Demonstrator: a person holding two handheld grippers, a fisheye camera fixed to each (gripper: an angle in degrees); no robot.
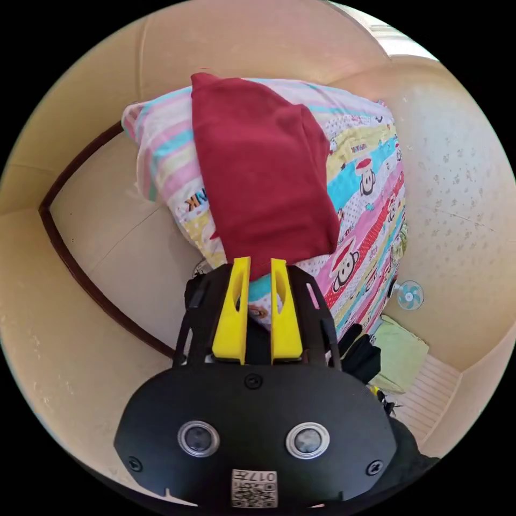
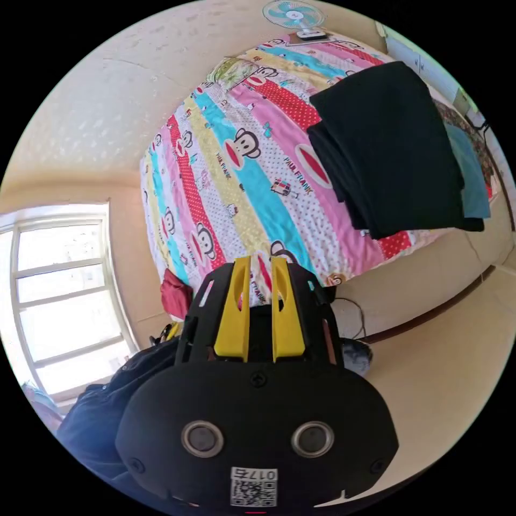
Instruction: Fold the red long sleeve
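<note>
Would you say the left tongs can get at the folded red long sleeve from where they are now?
Probably yes. In the left gripper view the left tongs sit right at the near edge of the red long sleeve, which lies folded on the striped bed cover. Nothing lies between them, and the jaws stand slightly apart.

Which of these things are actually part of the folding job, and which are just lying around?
In the job: red long sleeve, lying folded on the striped bedspread; left gripper.

Lying about: black clothes pile, fan, right gripper, away from the garment.
</note>
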